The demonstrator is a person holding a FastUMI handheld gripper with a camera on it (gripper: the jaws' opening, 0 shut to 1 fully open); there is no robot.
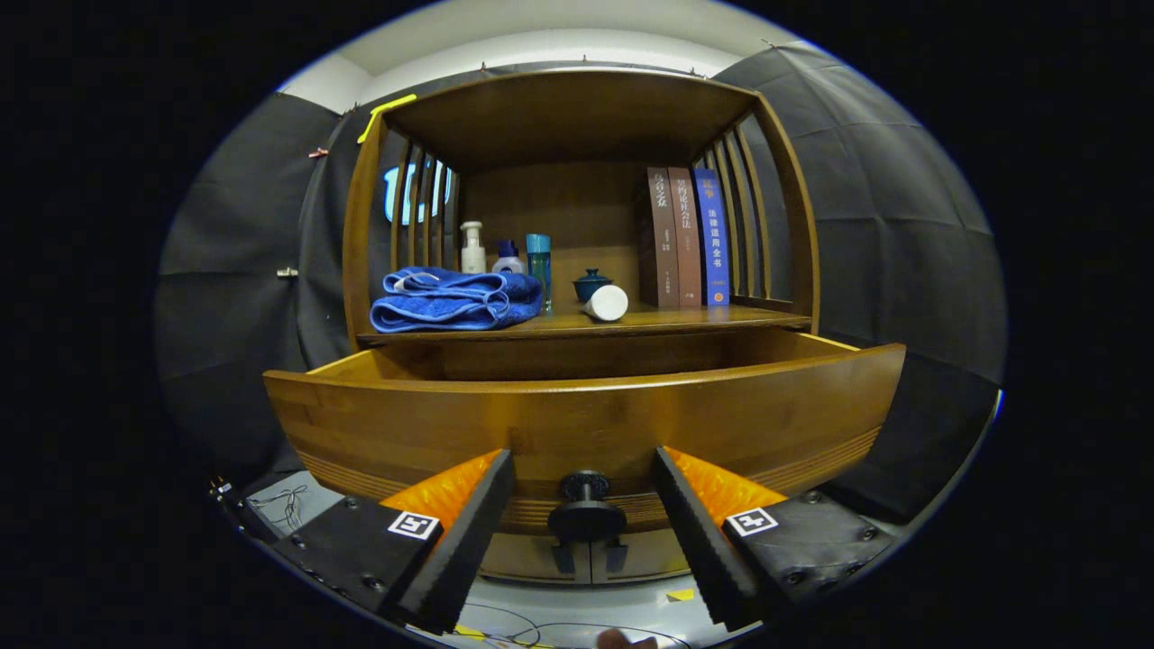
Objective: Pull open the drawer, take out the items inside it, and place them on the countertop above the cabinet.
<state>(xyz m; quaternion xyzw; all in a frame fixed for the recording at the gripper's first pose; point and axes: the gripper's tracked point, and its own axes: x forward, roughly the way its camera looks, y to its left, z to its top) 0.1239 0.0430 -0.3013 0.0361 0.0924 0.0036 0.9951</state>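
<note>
The wooden drawer point(577, 415) stands pulled out from the cabinet, its curved front facing me. What lies inside it is hidden behind that front. Its dark round knob point(586, 509) sits between my fingers, with a gap on either side. My gripper point(581, 458) is open and neither finger touches the knob. Above the drawer runs the countertop point(721, 317), under a wooden shelf frame.
On the countertop lie a folded blue towel point(455, 299), three bottles point(505, 252), a small dark lidded pot point(592, 284), a white cylinder on its side point(607, 303) and three upright books point(690, 236). Cables point(288, 505) lie on the floor below.
</note>
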